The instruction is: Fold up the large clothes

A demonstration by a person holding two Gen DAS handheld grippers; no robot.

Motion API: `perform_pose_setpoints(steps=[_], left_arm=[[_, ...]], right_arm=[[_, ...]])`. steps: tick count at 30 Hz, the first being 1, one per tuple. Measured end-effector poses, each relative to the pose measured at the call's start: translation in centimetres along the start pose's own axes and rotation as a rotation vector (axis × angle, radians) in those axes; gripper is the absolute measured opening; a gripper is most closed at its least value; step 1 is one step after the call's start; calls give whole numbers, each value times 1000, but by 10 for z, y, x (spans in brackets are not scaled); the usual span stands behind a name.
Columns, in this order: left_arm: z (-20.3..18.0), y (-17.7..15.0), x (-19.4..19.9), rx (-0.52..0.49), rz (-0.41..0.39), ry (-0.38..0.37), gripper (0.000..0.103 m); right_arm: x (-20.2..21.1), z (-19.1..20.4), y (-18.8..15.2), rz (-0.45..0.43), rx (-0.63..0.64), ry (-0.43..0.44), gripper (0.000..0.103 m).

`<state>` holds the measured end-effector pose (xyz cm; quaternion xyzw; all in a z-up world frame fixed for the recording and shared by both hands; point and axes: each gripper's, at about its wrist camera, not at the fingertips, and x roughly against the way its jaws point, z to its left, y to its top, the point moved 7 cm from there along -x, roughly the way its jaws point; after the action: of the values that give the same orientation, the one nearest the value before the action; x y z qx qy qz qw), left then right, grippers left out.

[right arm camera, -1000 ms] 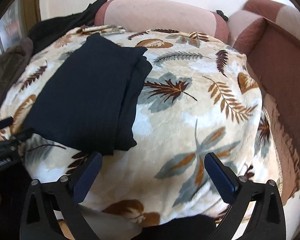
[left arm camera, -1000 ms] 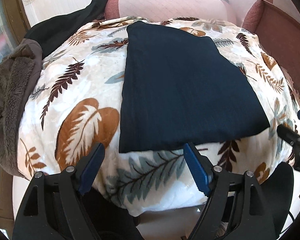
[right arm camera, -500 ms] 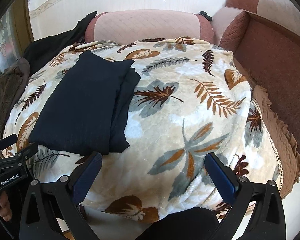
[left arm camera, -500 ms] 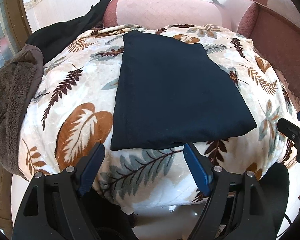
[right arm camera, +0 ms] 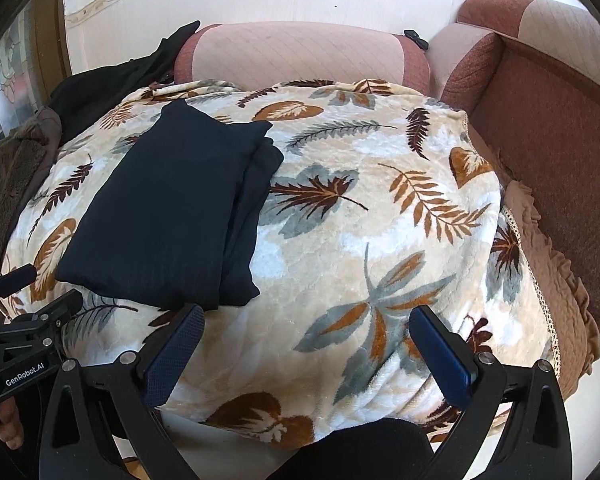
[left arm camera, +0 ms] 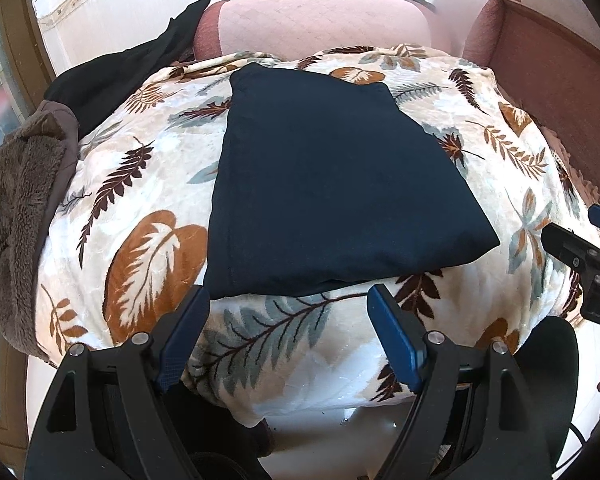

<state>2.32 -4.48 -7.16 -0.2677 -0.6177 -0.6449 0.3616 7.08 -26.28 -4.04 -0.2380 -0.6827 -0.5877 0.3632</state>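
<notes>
Both the left gripper and right gripper hang spread and empty off the leaf-print blanket, where the navy garment lies folded, apparently finished.

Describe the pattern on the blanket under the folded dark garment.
The blanket is cream with large brown, orange and grey-blue leaves and ferns; the right wrist view shows it best.
</notes>
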Motion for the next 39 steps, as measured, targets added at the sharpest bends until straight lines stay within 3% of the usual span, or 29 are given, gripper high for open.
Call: perform_pose_setpoints(steps=[22, 33, 39], left_arm=[[0, -1, -7, -10, 27, 22, 81], [-15, 3, -2, -61, 0, -31, 81], [-17, 7, -2, -33, 15, -68, 81]], right_arm=[[-7, -10, 2, 2, 39, -36, 103], [-8, -11, 3, 4, 34, -28, 103], [-10, -12, 0, 9, 23, -27, 103]])
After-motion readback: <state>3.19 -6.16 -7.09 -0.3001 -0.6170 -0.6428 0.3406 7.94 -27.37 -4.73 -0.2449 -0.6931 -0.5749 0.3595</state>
